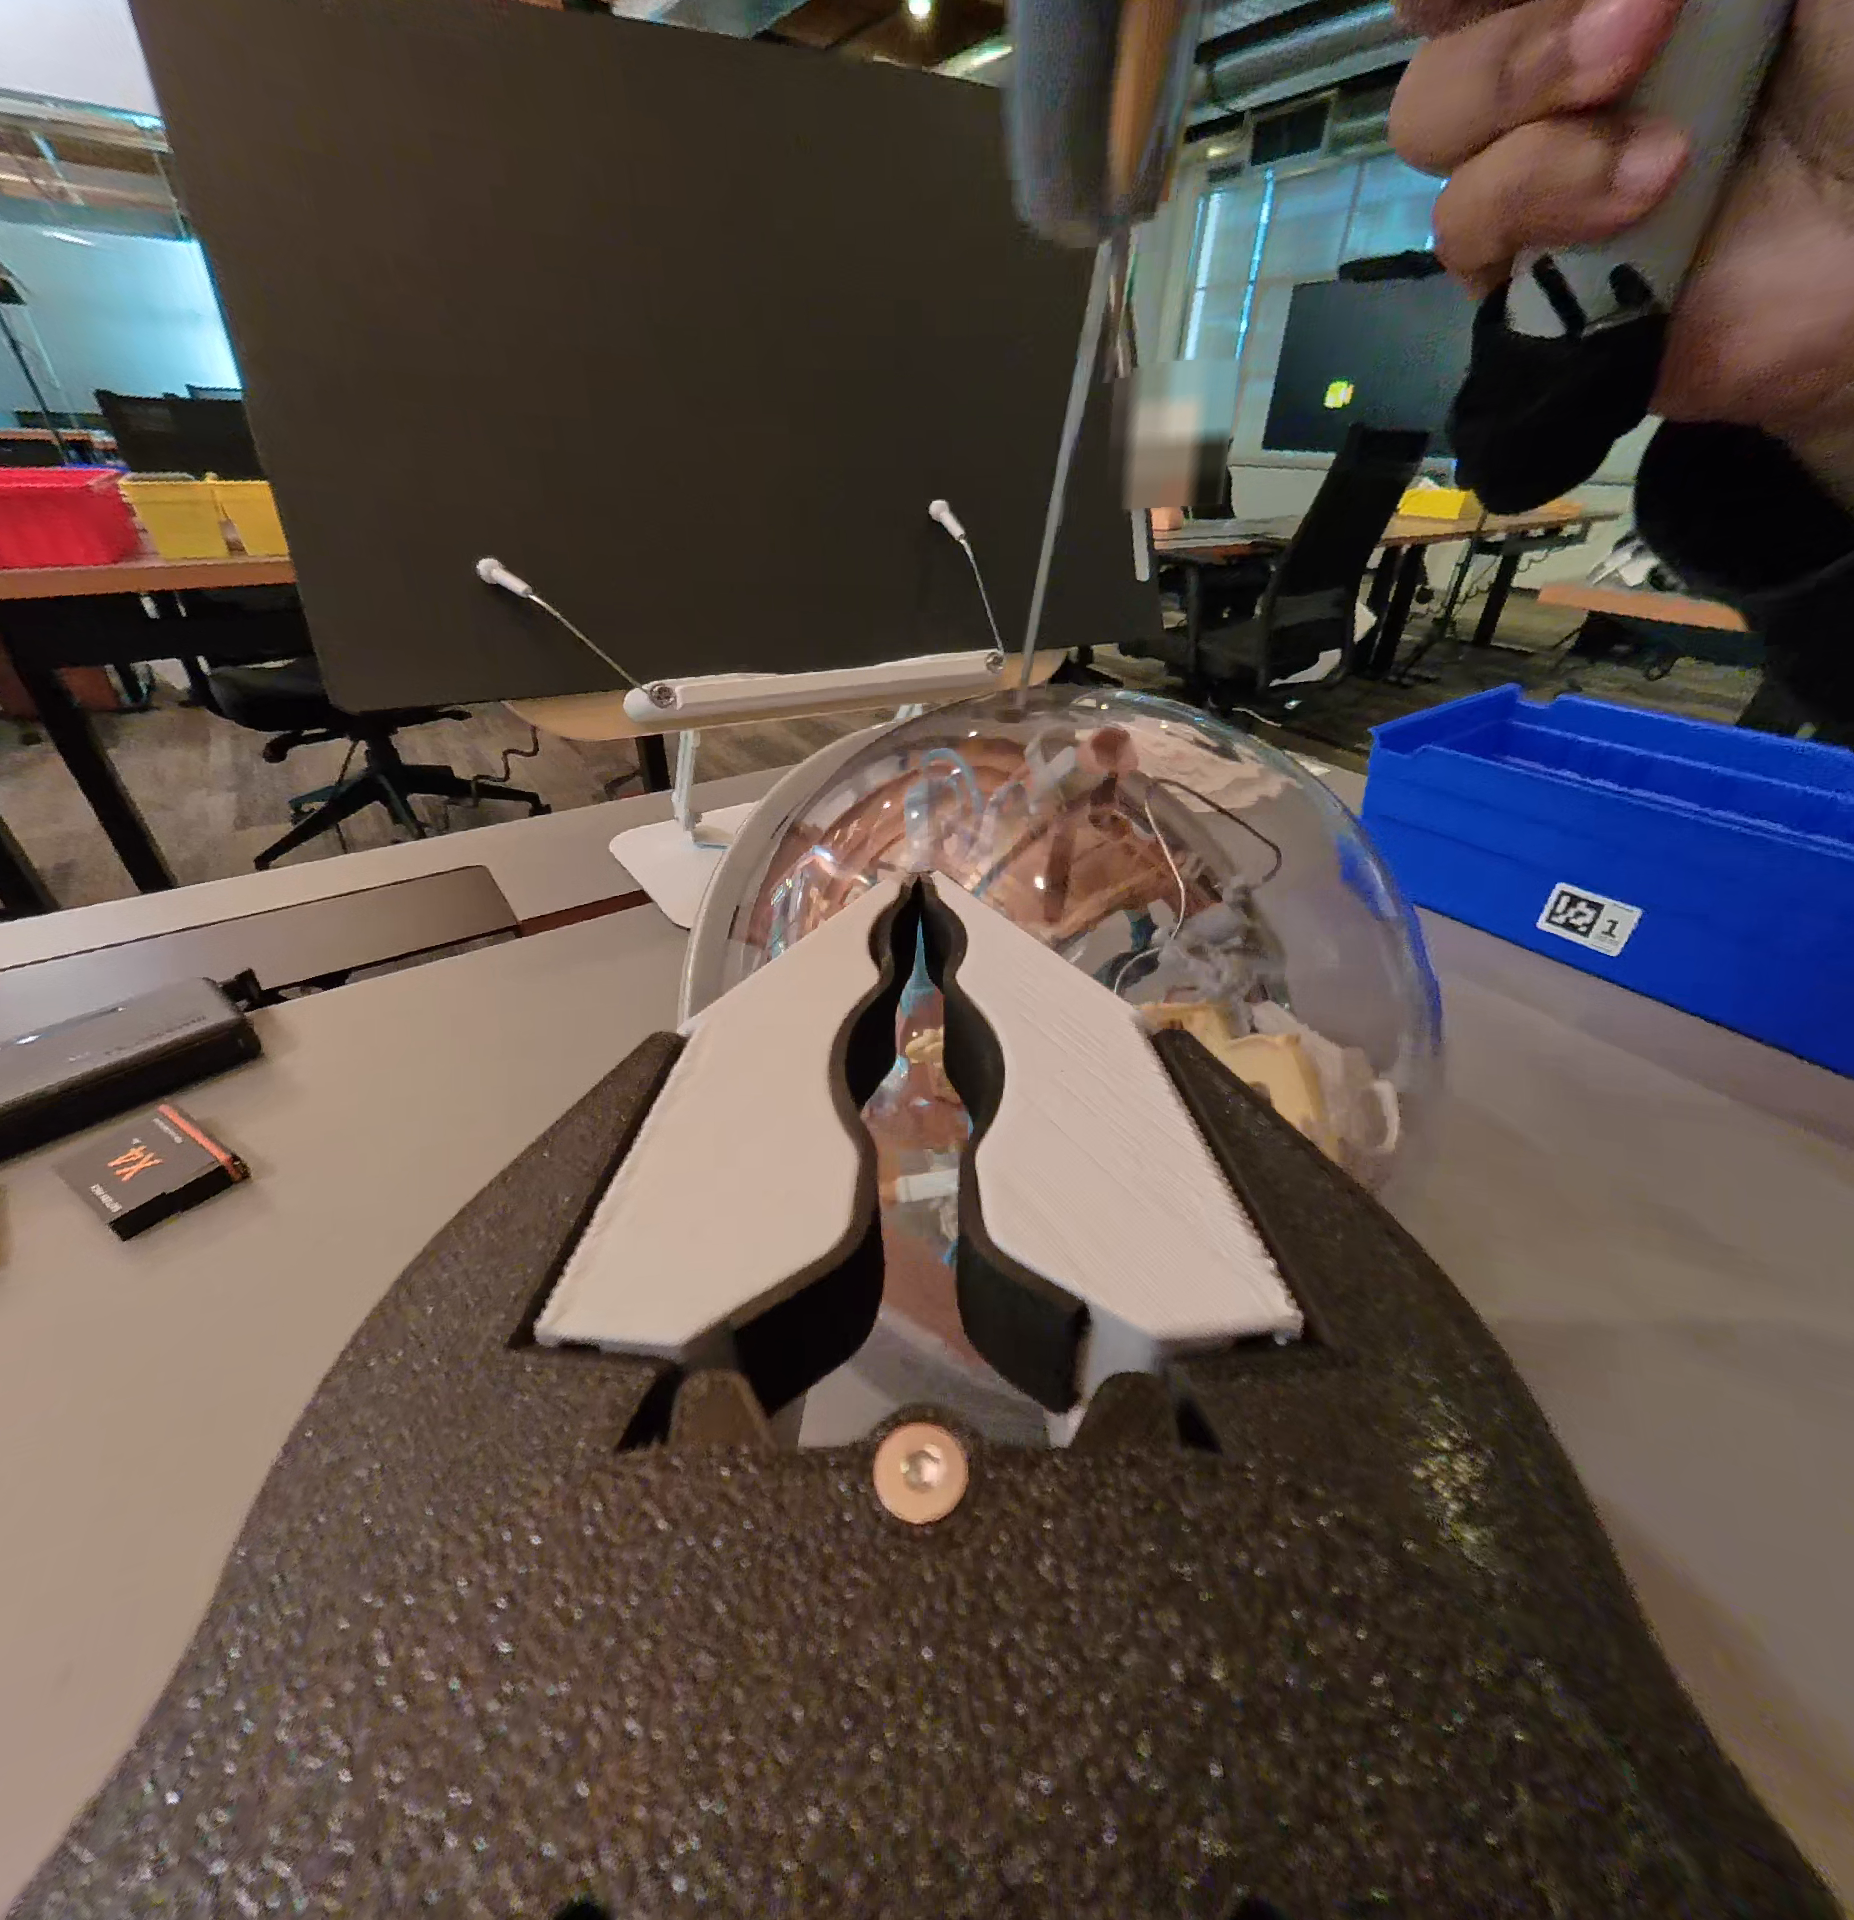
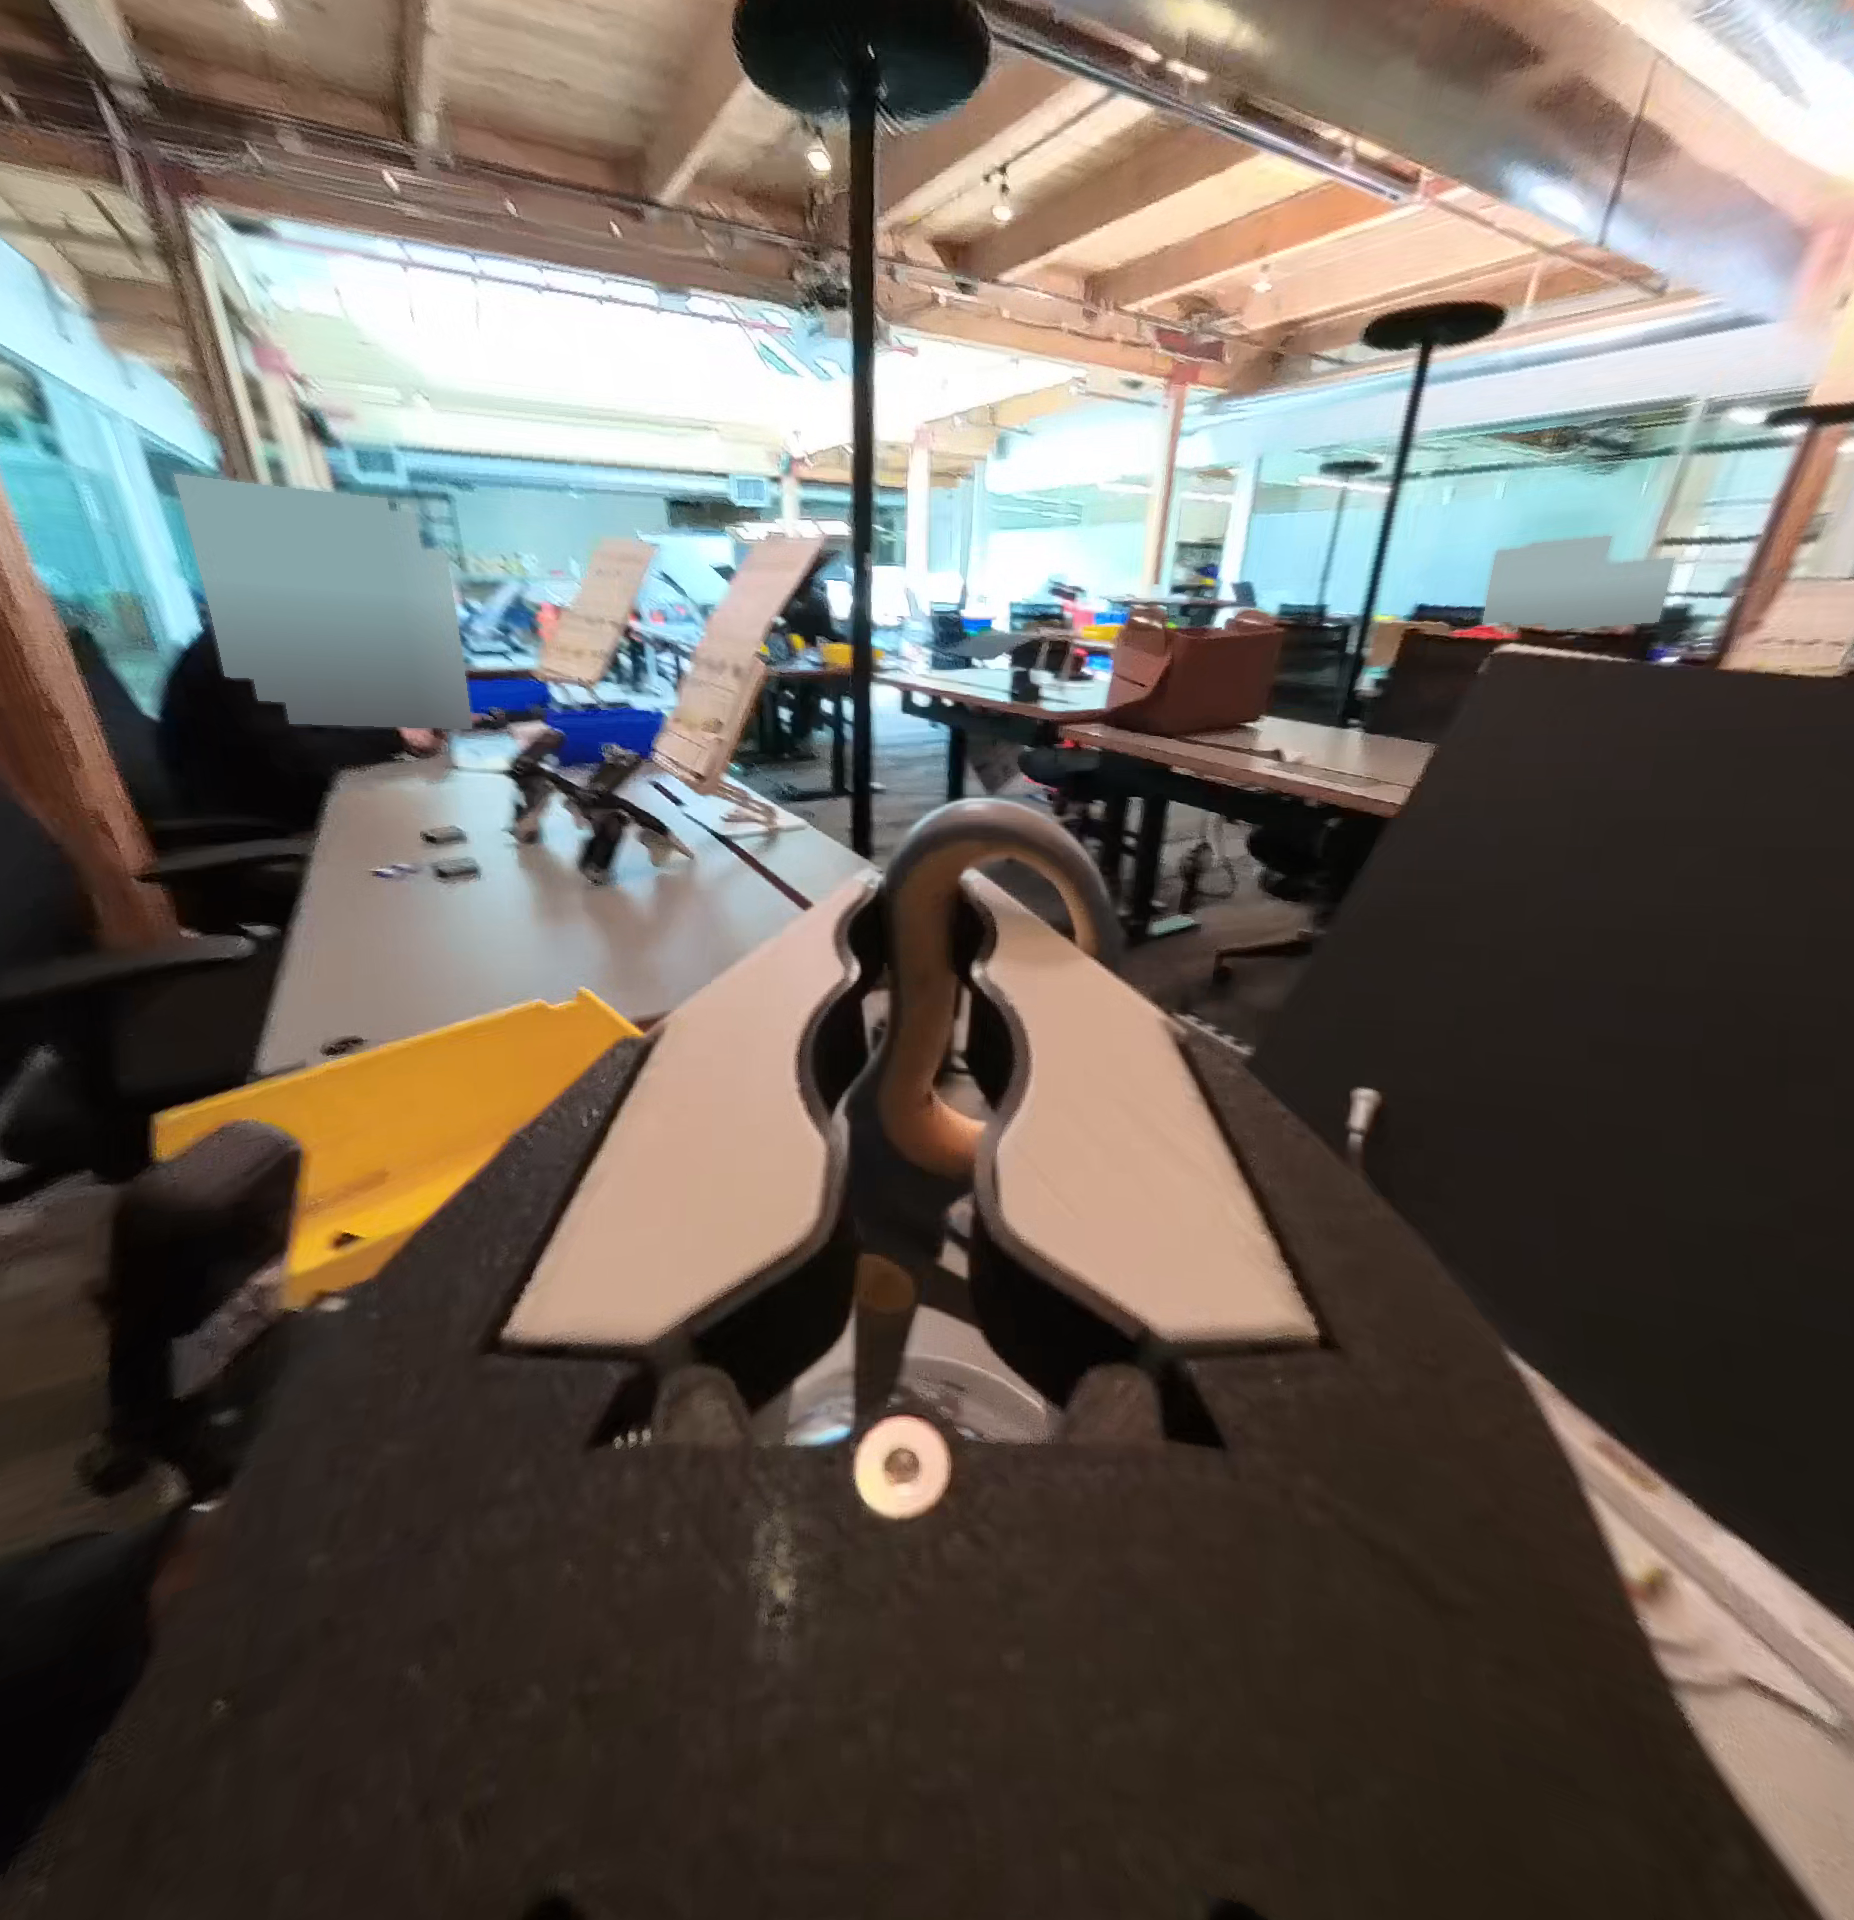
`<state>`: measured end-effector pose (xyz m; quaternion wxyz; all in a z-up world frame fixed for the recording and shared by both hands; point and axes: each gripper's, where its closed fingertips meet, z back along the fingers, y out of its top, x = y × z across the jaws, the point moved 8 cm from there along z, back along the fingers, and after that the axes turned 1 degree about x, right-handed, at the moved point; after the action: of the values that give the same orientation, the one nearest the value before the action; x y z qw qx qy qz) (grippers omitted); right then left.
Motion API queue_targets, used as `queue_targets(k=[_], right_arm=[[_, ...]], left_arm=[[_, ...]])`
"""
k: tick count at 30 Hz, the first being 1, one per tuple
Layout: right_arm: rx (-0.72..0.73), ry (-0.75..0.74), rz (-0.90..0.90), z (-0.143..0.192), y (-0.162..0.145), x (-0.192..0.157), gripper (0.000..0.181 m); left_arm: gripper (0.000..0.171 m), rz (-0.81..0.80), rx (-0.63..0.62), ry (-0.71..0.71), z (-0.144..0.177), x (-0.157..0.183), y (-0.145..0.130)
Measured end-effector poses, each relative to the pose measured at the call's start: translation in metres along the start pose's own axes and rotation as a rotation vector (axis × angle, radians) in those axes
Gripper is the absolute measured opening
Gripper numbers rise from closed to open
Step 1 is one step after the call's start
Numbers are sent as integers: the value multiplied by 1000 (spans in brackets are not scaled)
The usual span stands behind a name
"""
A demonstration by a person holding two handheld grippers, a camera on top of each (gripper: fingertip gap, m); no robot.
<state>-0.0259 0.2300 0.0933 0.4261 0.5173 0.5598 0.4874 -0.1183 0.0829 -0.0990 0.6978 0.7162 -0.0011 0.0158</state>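
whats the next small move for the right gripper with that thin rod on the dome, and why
Probably hold the rod steady and press straight down. The right gripper is shut on the tool's looped handle, the tip sits on top of the clear dome, and the left gripper, jaws nearly closed, braces the dome's side.

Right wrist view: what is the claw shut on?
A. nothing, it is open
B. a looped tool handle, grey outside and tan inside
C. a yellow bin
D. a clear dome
B: the right claw pinches the looped handle between its pale fingers; the yellow bin lies apart at the left.
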Motion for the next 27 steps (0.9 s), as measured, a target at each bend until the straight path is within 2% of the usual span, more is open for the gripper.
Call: queue_targets(k=[6, 9, 11, 12, 14, 15, 20, 22, 27], right_arm=[[-30, -10, -60, -3, -17, 16, 12], [-55, 19, -61, -12, -21, 12, 11], [-63, 42, -40, -17, -21, 5, 11], [-66, 52, -32, -19, -21, 2, 11], [-73, 72, -24, -23, -21, -3, 11], [-78, 81, -21, -25, -22, -5, 12], [-93, 103, -2, -33, -25, -13, 12], [-97, 105, 6, -33, -26, -15, 12], [-99, 103, 42, -38, -26, -17, 12]], left_arm=[[0, -10, -11, 9, 5, -10, 0], [0, 52, -2, -68, 4, -11, -1], [2, 66, 34, -52, 5, -15, -1], [8, 61, 59, -41, 6, -17, 1], [41, 54, 104, -21, 9, -23, 6], [47, 46, 135, -23, 11, -24, 11], [45, -3, 297, -5, 20, -24, 34], [18, 14, 319, 10, 21, -29, 40], [17, 52, 313, -24, 20, -40, 39]])
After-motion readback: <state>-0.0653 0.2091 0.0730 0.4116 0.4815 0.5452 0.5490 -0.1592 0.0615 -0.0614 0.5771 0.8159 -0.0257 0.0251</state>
